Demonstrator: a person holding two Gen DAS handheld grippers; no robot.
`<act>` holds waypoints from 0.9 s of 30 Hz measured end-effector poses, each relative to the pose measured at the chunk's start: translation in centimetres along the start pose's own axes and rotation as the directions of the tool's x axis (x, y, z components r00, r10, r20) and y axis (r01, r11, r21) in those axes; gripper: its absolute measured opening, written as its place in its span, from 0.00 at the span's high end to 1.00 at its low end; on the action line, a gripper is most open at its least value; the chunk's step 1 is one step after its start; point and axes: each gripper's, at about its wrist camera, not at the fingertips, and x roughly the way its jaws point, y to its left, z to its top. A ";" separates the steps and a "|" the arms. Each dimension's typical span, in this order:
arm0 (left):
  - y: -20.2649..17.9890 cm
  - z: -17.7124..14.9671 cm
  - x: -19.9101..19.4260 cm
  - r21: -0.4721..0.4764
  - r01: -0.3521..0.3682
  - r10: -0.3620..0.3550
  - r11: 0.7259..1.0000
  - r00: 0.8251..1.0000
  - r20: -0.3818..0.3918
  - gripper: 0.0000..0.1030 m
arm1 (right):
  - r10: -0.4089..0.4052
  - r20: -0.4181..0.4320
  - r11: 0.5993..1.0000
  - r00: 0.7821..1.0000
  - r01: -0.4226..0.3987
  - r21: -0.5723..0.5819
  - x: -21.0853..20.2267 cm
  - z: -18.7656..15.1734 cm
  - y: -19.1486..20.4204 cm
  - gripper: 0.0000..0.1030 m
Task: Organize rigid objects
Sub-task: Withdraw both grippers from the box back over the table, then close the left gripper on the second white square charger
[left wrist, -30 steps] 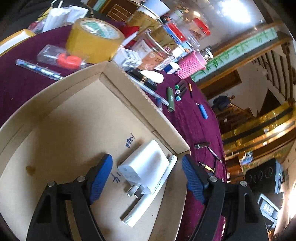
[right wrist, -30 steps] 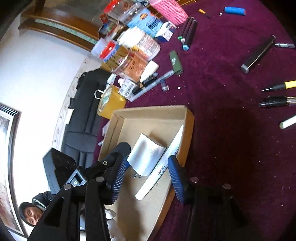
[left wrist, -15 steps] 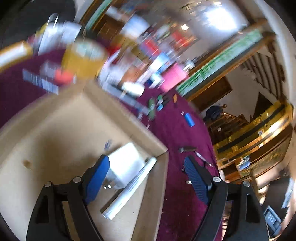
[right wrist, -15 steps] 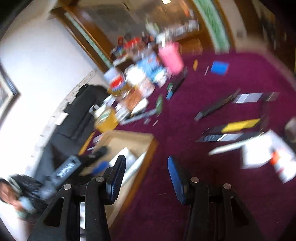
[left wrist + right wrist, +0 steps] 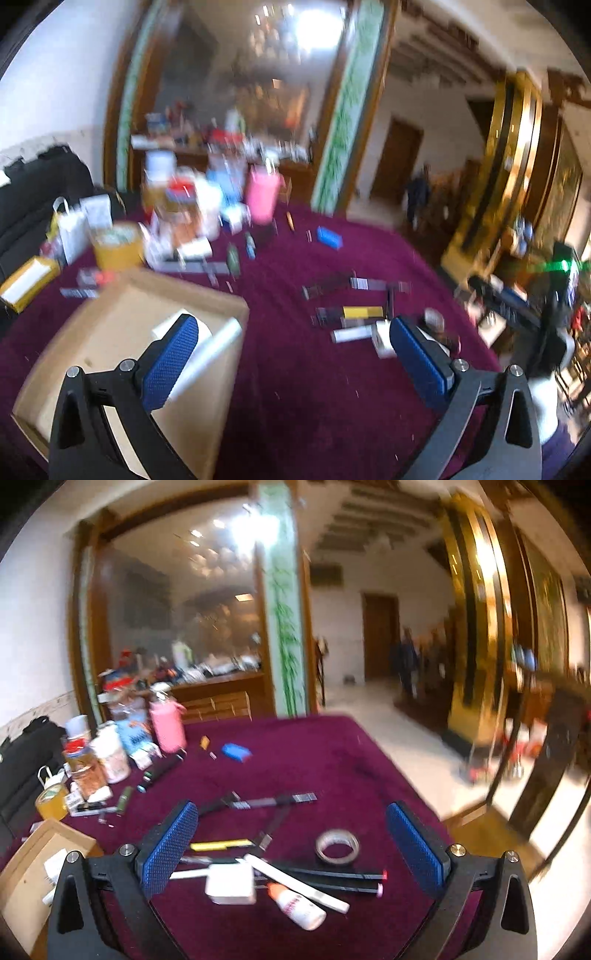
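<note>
Over on the left, the cardboard box (image 5: 122, 332) now sits low in the left wrist view, where a second ago it filled it: the left gripper (image 5: 293, 354) has lifted up and away. Its fingers (image 5: 170, 363) have just been opening and stand spread wide, nothing between them. The white charger (image 5: 168, 326) and white marker (image 5: 210, 350) lie in the box's near corner, so that drop looks done.

Moving right, the right gripper (image 5: 291, 849) has swung off the box too and now faces the loose pile on the maroon counter (image 5: 314, 760). Its fingers (image 5: 168, 847) have also just been opening, spread and empty. Below them wait a white adapter (image 5: 231, 884), a small white bottle (image 5: 297, 906), a white pen (image 5: 295, 882) and a tape ring (image 5: 337, 846). Next pick, I'd judge, comes from here.
</note>
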 end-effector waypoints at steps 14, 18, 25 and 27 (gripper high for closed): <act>-11.8 -2.0 11.8 0.402 0.137 -0.055 0.906 0.977 -0.208 0.00 | 0.092 -0.176 0.956 0.980 -0.038 0.292 8.1 -3.7 -10.9 0.01; -14.8 -2.7 16.7 0.486 0.204 -0.060 0.850 0.953 -0.296 0.00 | 0.112 -0.201 0.938 0.973 -0.036 0.345 8.4 -3.9 -12.0 0.01; -17.4 -4.4 21.4 0.546 0.280 -0.048 0.790 0.916 -0.399 0.03 | 0.105 -0.211 0.938 0.972 -0.026 0.347 9.1 -3.7 -11.8 0.01; -17.9 -5.2 21.7 0.527 0.312 -0.040 0.791 0.885 -0.464 0.37 | 0.101 -0.215 0.942 0.971 -0.023 0.336 9.2 -3.6 -11.5 0.01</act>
